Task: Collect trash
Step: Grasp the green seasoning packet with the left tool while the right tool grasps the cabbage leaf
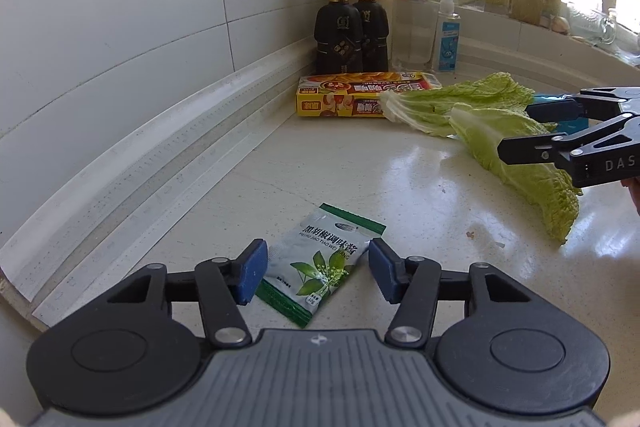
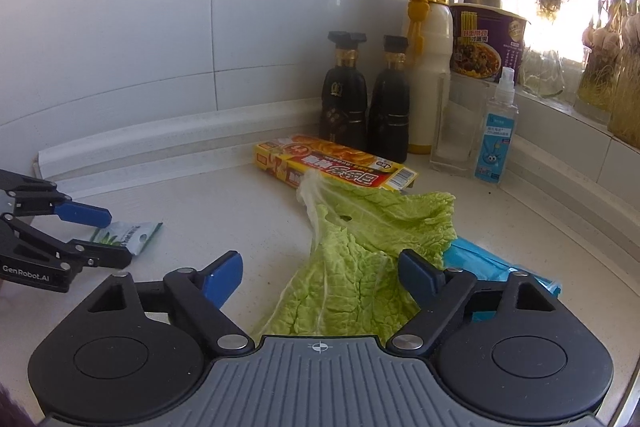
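The left gripper (image 1: pixel 318 273), a black linkage tool with blue rubber pads, is hovering low over the pale speckled stone countertop (image 1: pixel 360 171) with its jaws spread wide, and a small white-and-green sauce sachet printed with a leafy sprig (image 1: pixel 320 265) is lying flat on the counter between the two pads, touching neither that can be seen. The right gripper (image 2: pixel 320 277), built the same way, is likewise standing open, its fingers straddling the near end of a pale green napa cabbage leaf (image 2: pixel 352 279) that is lying limp on the counter. A second cabbage leaf (image 2: pixel 392 215) is stretching behind it, its white stem resting against a long yellow-and-red cardboard box (image 2: pixel 332 163). A flat turquoise plastic packet (image 2: pixel 496 267) is peeking out from under the leaves on the right. Two dark squat bottles with black caps (image 2: pixel 364 107), a cream bottle with a yellow cap (image 2: pixel 430 67) and a clear spray bottle with a blue label (image 2: pixel 498 131) are standing in the corner beyond.
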{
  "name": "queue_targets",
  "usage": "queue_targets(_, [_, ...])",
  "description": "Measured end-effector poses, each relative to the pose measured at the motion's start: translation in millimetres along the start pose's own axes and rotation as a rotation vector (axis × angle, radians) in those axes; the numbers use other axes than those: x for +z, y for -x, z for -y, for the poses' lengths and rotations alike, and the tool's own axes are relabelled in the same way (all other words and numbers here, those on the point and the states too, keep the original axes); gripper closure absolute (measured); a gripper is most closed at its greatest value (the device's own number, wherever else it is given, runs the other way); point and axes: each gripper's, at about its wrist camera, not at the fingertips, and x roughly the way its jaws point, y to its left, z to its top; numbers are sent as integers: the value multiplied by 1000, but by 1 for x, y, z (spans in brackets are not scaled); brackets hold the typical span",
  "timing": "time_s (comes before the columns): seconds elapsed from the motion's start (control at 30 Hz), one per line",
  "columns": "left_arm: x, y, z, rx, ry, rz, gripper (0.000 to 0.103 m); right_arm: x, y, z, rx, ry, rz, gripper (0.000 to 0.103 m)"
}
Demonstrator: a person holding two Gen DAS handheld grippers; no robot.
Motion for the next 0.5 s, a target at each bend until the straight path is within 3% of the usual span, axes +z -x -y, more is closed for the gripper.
queue_targets(0.23, [0, -1, 3, 1, 9, 0, 64, -4, -7, 2, -52, -6, -15, 42])
queue_targets(0.37, [3, -1, 9, 10, -10, -10, 75, -8, -10, 7, -66, -14, -31, 59])
queue_targets(0.43, [7, -1, 14, 8, -51, -26, 75, -7, -10, 11, -56, -28, -36, 62])
queue_targets(0.5, [9, 0, 17, 2, -93, -32, 61, -7, -11, 11, -51, -32, -35, 63])
